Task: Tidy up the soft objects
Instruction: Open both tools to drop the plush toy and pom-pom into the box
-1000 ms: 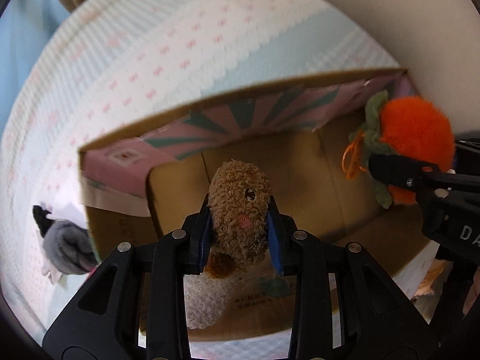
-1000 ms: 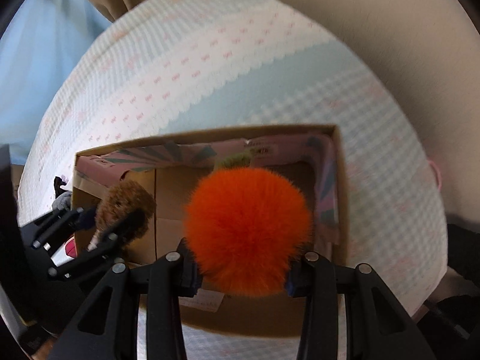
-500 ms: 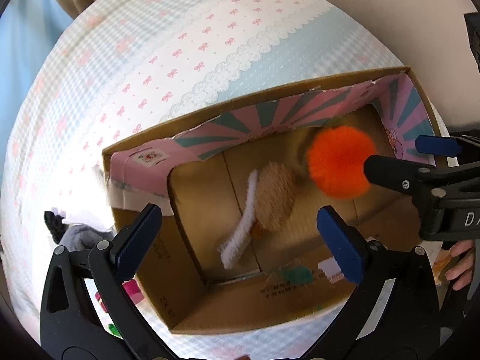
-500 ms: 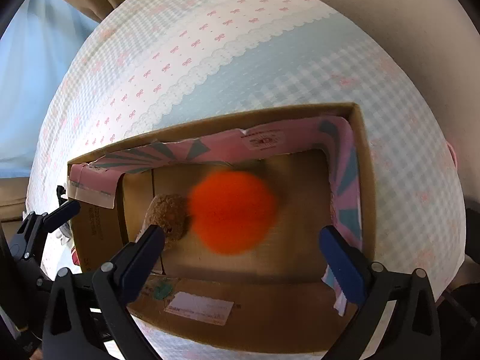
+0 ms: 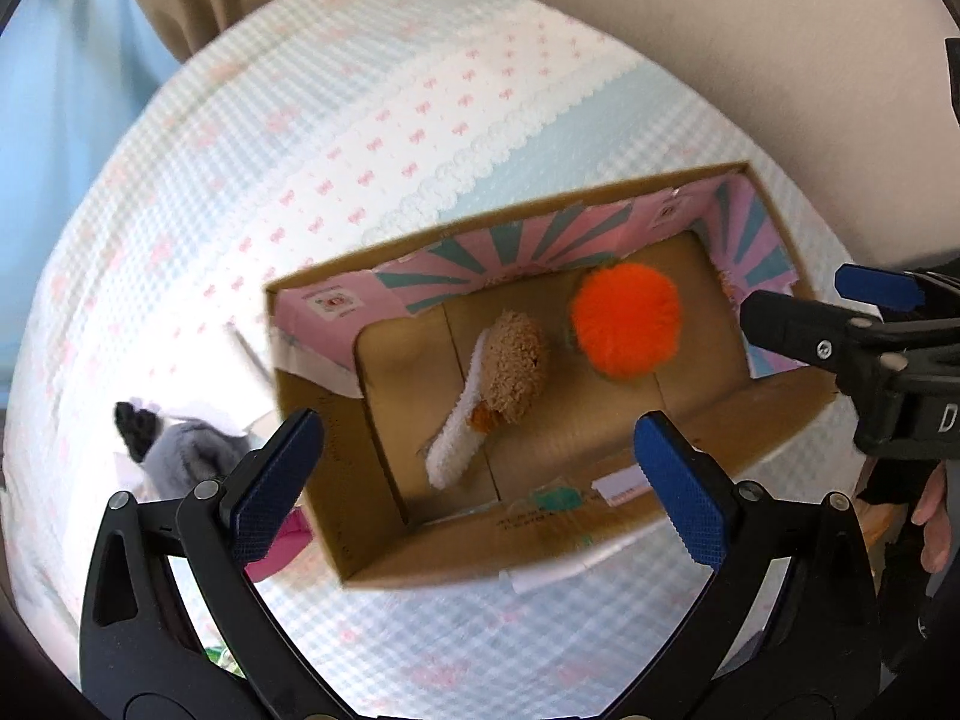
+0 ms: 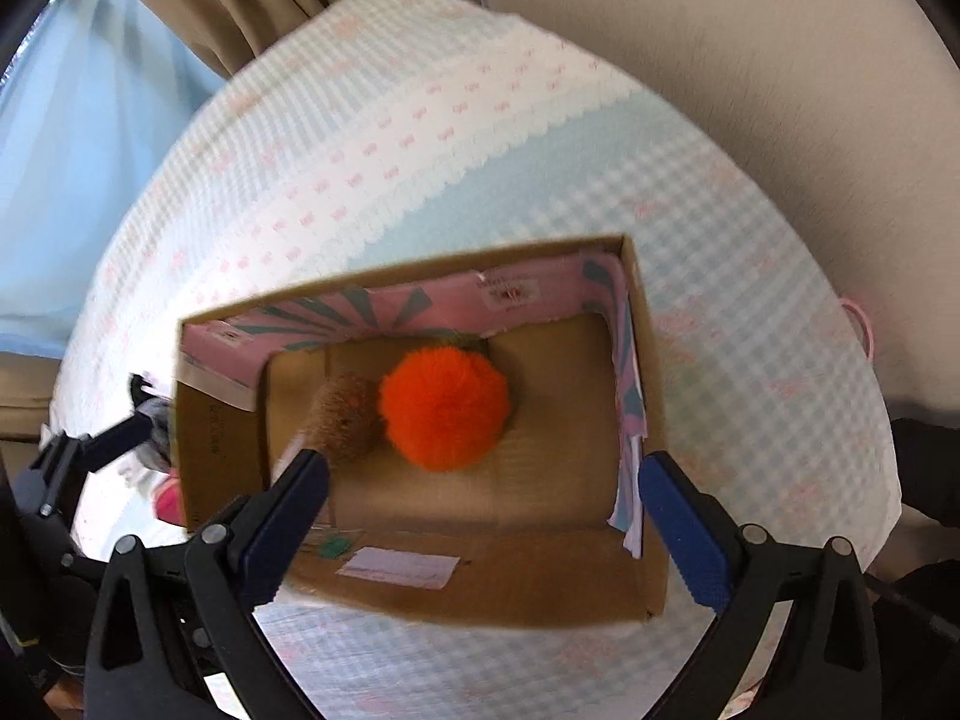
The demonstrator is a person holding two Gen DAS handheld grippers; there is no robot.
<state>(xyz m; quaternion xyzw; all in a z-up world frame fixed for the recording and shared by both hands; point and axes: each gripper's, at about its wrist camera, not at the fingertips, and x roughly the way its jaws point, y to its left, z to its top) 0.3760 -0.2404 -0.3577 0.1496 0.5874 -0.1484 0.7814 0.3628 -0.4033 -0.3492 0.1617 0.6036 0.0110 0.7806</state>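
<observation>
Cardboard box (image 5: 384,564) sits on a bed covered with a pale checked cloth (image 5: 360,120), straight ahead of and below both claws, so that soft things can be dropped into it from above. The left claw (image 5: 480,474) is spread wide with nothing between its blue pads, and the right claw (image 6: 483,516) is likewise apart and empty. Both hang over the box's near wall, a sensible height for letting things fall in without touching the cardboard.

Inside, the brown plush toy (image 5: 516,366) lies on the box floor just beyond the left claw, its white part (image 5: 456,450) angled toward the near wall. The orange pompom (image 5: 624,327) rests ahead of the right claw, close beside the brown toy; whether the two touch I cannot tell.

Outside the box, left of the left claw, a grey and black soft thing (image 5: 174,450) lies on the cloth with something pink (image 5: 282,534) beside it. Judging by the task, these are probably next to be collected.
</observation>
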